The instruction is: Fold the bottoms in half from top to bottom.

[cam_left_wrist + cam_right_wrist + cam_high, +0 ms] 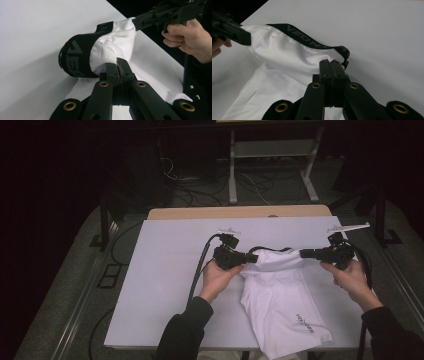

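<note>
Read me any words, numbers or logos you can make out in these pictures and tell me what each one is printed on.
"VEDN": grey letters on the black waistband of the white shorts; the letters after them fold out of sight.
Large grey characters on the same waistband in the left gripper view: seen sideways, not clearly readable.
Small dark print on the shorts leg: too small to read.

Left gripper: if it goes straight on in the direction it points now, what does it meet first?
The left gripper is already shut on the white shorts, so it would push into that cloth first; beyond lies the right gripper, probably.
</note>
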Demonstrator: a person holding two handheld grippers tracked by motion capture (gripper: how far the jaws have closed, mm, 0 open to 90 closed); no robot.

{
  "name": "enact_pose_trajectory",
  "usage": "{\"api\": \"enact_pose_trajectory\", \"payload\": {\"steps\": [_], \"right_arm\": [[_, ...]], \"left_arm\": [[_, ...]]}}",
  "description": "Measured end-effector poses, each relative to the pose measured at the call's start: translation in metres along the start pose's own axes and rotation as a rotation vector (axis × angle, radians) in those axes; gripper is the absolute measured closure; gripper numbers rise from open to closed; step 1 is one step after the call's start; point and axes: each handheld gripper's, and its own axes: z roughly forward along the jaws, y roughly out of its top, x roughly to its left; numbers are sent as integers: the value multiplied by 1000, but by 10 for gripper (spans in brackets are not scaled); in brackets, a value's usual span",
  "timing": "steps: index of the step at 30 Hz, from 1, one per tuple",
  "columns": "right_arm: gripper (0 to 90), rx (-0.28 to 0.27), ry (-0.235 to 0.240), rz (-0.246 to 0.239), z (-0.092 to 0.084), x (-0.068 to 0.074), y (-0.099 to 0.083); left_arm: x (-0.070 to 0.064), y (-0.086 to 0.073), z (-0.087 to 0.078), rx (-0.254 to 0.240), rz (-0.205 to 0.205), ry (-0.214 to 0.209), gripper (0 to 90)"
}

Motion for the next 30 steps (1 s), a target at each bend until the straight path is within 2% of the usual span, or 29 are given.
{"api": "enact_pose_trajectory", "payload": {"steps": [14,25,30], "right_arm": [[878,-4,22,-16,-11,11,-14],[878,-13,42,-20,-23,20,-25],[878,-10,46,-26,-26,24,-31]], "left_arm": [[-13,-13,-6,0,24,-45,886],[-32,-19,-13,21,79,-80,886],[-37,-25,-13,30,89,-97,886]]}}
